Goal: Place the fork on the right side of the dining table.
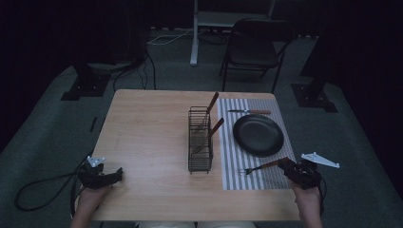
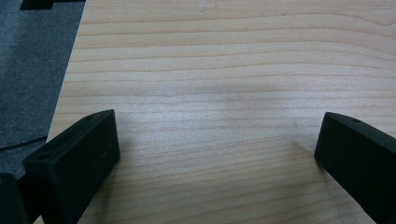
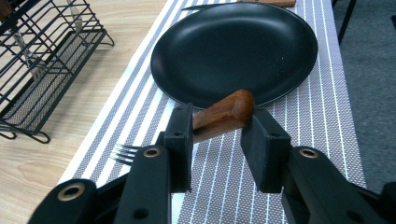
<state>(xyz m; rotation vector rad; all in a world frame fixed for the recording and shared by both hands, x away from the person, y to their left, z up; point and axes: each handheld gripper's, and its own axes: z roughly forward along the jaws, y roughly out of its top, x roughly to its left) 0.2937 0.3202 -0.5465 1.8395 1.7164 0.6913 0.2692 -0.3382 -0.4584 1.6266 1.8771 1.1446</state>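
High view looks down over the table (image 1: 147, 142); claw cameras sit close, right sharing the plate (image 3: 233, 46).

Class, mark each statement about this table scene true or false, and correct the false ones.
1. The right gripper has its jaws around the fork's wooden handle. True.
2. The black plate sits on bare wood. False: it rests on the striped placemat.
3. The left gripper holds a knife. False: it is open over the table.
4. The wire rack holds wooden-handled utensils. True.
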